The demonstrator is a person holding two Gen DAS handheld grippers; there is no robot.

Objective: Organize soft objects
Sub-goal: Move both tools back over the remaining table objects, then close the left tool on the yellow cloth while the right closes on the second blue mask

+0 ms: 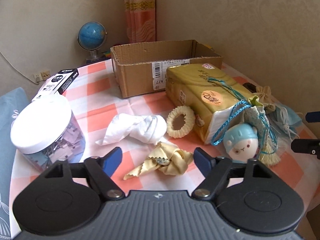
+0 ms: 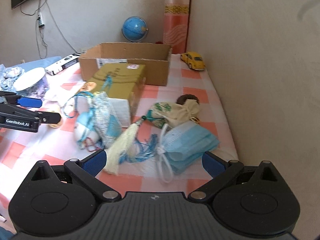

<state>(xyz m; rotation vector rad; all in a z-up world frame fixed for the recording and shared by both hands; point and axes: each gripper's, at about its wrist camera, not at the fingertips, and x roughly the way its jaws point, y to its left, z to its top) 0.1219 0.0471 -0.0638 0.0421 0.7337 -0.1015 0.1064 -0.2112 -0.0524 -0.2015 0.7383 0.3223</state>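
**Both grippers lined up over soft clutter**

My left gripper has its fingers apart around the crumpled yellow cloth, low centre. My right gripper is spread before the stacked blue face masks. The open cardboard box at upper centre is probably their destination.

Right gripper at 6 o'clock, jaws wide apart, blue pads flanking stack of blue face masks and cream tassel. Drawstring pouch just beyond masks. Tissue pack centre, touching cardboard box at 12. Yellow toy car at 1. Left gripper at 9.
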